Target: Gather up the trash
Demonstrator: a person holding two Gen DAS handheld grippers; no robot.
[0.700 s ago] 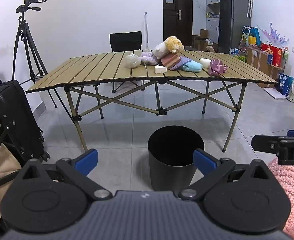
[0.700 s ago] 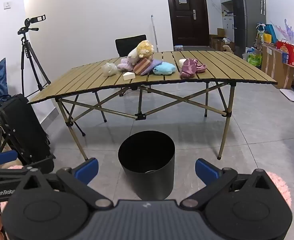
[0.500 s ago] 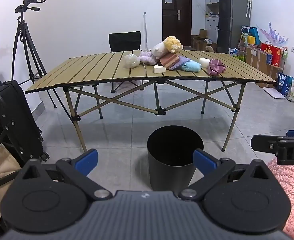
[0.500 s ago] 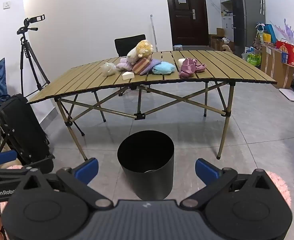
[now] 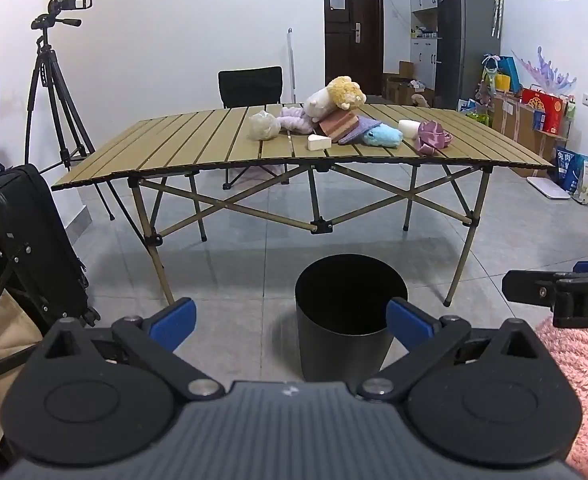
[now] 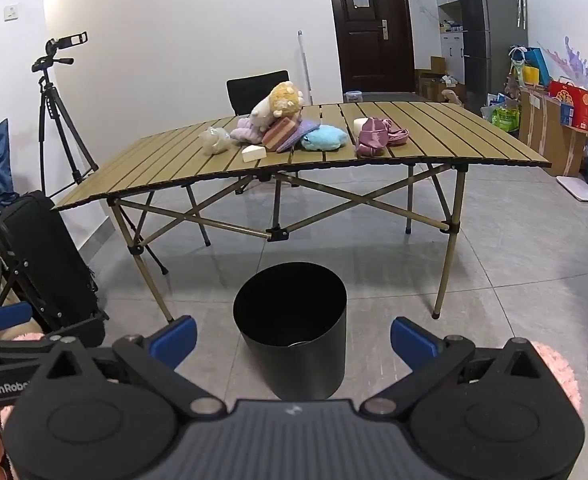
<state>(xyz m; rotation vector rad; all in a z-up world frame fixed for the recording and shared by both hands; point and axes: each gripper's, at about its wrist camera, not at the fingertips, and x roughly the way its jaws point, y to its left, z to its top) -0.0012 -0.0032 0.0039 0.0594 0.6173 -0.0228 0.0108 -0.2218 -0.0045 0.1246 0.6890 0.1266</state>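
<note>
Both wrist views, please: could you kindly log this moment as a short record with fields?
left gripper: open, empty, low over floor
right gripper: open, empty, beside the left
bin: black cylindrical bin on grey tiled floor, in front of the table
table: tan slatted folding table
on table: crumpled clear plastic bag, white wedge block, light blue plush, mauve crumpled cloth, yellow and white plush toy
progress: nothing picked yet

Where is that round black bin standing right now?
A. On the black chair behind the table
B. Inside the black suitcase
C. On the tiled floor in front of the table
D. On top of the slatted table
C: the black bin stands on the grey floor tiles, nearer the camera than the slatted table, whose pile of soft items lies above it.
</note>
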